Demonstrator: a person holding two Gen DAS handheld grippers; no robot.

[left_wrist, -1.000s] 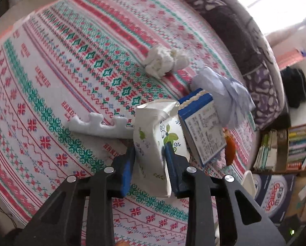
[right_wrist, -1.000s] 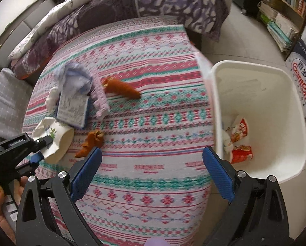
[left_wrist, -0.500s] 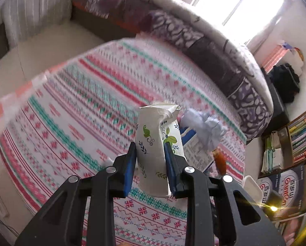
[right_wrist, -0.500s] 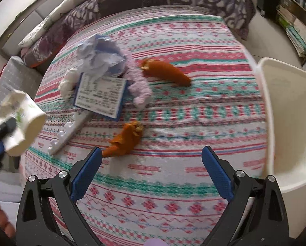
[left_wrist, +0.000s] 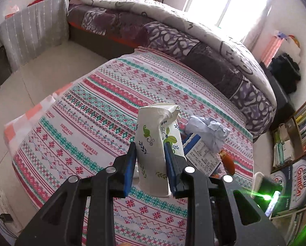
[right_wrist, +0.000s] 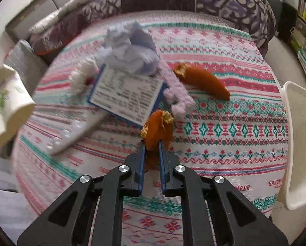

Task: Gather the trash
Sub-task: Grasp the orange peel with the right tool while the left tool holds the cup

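Observation:
My left gripper [left_wrist: 149, 152] is shut on a crushed white paper cup [left_wrist: 156, 141] with green leaf prints, held up above the patterned tablecloth [left_wrist: 95, 106]. The cup also shows at the left edge of the right wrist view [right_wrist: 7, 102]. My right gripper [right_wrist: 151, 148] is shut on an orange peel [right_wrist: 157, 129] lying on the cloth. A second orange peel [right_wrist: 202, 81], a blue-edged card box [right_wrist: 126, 95], crumpled pale blue paper [right_wrist: 130, 51], a white tissue wad [right_wrist: 82, 78], a pink foam strip [right_wrist: 176, 94] and a white foam strip [right_wrist: 77, 132] lie beyond it.
A white trash bin [right_wrist: 296, 145] stands off the table's right edge. A sofa with a purple patterned blanket [left_wrist: 194, 47] runs behind the table. Bookshelves [left_wrist: 300, 131] stand at the right, and a grey cushioned seat [left_wrist: 33, 30] at the far left.
My left gripper has lifted the paper cup higher off the cloth. My right gripper has moved in toward the near orange peel and closed on it.

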